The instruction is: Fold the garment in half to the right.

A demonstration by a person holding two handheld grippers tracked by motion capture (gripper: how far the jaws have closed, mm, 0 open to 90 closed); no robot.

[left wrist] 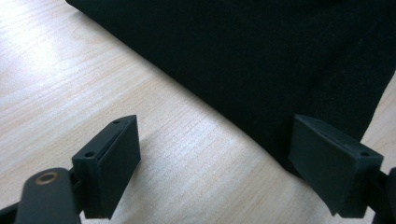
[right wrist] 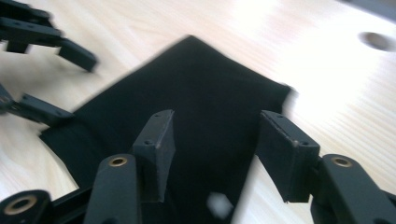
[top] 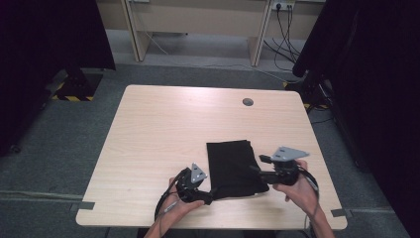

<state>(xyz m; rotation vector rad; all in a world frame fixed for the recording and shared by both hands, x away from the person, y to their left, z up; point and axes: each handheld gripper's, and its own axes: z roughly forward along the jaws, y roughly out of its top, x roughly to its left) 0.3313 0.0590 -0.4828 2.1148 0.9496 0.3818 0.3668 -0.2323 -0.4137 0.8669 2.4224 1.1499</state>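
Grey carpet floor (top: 59,134), dark curtains (top: 381,74) either side. Pale wood worktop (top: 163,129), grommet hole (top: 247,102) far right. Folded black cloth (top: 231,167) near front edge. Left claw (top: 207,197) wide open at cloth's corner; right claw (top: 258,167) open above cloth, holding nothing.

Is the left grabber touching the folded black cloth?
Cannot tell. In the left gripper view, the open left gripper has one jaw over bare wood and the other at the folded black cloth edge, with contact unclear.

Matt black cloth (top: 232,167), pale wood-grain table (top: 163,124)
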